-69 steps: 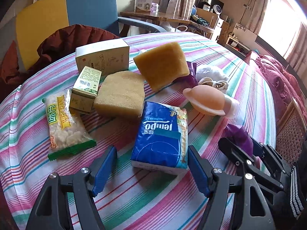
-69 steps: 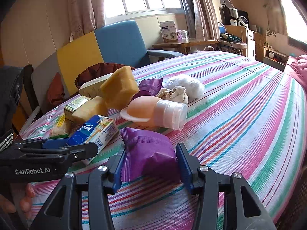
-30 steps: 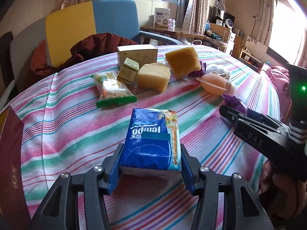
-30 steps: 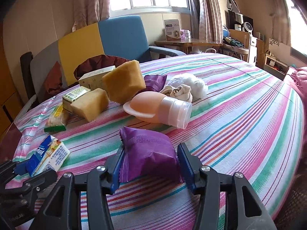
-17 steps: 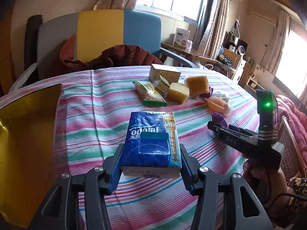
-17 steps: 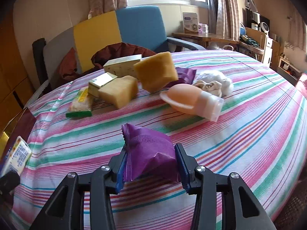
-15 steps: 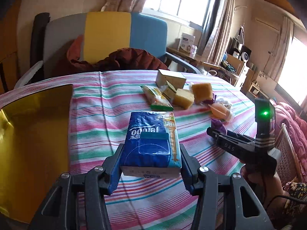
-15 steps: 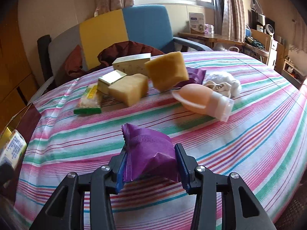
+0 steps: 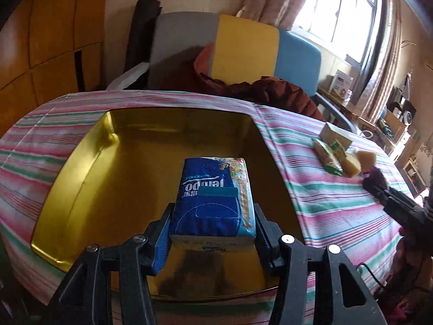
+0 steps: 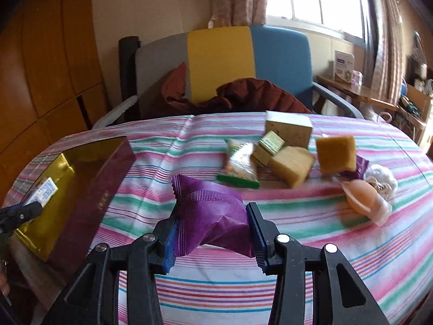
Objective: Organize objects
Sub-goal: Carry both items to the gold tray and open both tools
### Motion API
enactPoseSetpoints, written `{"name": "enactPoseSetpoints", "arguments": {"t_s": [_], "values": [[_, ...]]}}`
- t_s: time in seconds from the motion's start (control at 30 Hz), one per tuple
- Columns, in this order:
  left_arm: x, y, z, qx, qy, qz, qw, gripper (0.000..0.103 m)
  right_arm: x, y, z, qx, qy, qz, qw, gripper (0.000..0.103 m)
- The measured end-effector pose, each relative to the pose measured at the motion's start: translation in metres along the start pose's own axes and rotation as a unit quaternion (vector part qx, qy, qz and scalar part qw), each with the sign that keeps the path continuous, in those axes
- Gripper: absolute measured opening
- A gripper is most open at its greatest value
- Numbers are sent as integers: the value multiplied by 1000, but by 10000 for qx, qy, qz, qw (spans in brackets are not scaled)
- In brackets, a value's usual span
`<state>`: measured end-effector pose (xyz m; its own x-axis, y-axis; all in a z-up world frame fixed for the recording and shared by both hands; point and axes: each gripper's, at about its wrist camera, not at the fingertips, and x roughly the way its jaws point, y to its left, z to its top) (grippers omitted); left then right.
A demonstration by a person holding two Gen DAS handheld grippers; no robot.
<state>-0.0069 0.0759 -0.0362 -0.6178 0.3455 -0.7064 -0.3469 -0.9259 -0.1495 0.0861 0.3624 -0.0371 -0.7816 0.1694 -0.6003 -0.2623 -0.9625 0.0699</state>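
Observation:
My left gripper [image 9: 212, 233] is shut on a blue Tempo tissue pack [image 9: 213, 197] and holds it over the gold inside of a maroon box [image 9: 89, 178]. My right gripper [image 10: 211, 233] is shut on a purple snack packet [image 10: 211, 211] above the striped tablecloth. In the right wrist view the maroon box [image 10: 89, 189] stands at the left, with the tissue pack [image 10: 44, 189] over it. The right gripper with its purple packet [image 9: 374, 174] shows at the right edge of the left wrist view.
On the table lie a green snack bag [image 10: 240, 165], a small green box [image 10: 270, 146], a beige carton [image 10: 288, 128], two yellow sponges [image 10: 335, 153], a peach bottle [image 10: 365, 200] and white socks [image 10: 381, 178]. A chair [image 10: 224, 62] with a brown jacket stands behind.
My left gripper has carried the tissue pack leftward from over the tablecloth to over the open gold box. My right gripper has swung left with the purple packet; the box is now in its view.

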Motion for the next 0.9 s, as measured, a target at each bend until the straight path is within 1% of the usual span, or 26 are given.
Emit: {"name": "enactPoseSetpoints", "arguments": {"t_s": [0.1, 0.2, 0.3, 0.37, 0.47, 0.53, 0.57, 0.63, 0.7, 0.73, 0.8, 0.9], "values": [[4, 25, -4, -82, 162, 382, 9991, 53, -4, 34, 11, -396, -116, 355, 9985, 46], [3, 47, -7, -162, 271, 678, 9972, 53, -6, 69, 20, -698, -222, 760, 9944, 46], [4, 66, -6, -235, 407, 860, 9952, 54, -8, 101, 27, -921, -261, 1163, 9886, 46], [4, 76, -5, -269, 453, 1024, 9933, 54, -7, 119, 30, -1050, -230, 1415, 9841, 46], [2, 91, -6, -370, 522, 1278, 9897, 54, -1, 145, 31, -1255, -111, 1685, 9776, 46], [-1, 97, -5, -460, 509, 1339, 9886, 54, 4, 161, 28, -1344, 17, 1873, 9731, 46], [-4, 100, -5, -521, 447, 1366, 9882, 54, 6, 167, 27, -1367, 76, 1955, 9711, 46], [-16, 106, -4, -758, 174, 1402, 9871, 54, 13, 182, 23, -1418, 228, 2092, 9673, 46], [-30, 116, -3, -1178, -158, 1310, 9842, 55, 19, 196, 19, -1454, 401, 2167, 9645, 46], [-35, 121, -2, -1383, -281, 1269, 9818, 56, 21, 199, 17, -1447, 463, 2212, 9633, 46], [-48, 133, -3, -1827, -525, 1208, 9743, 57, 26, 207, 14, -1458, 569, 2312, 9602, 46], [-60, 145, -5, -2306, -797, 1149, 9629, 63, 34, 221, 9, -1559, 766, 2386, 9554, 46]]}}
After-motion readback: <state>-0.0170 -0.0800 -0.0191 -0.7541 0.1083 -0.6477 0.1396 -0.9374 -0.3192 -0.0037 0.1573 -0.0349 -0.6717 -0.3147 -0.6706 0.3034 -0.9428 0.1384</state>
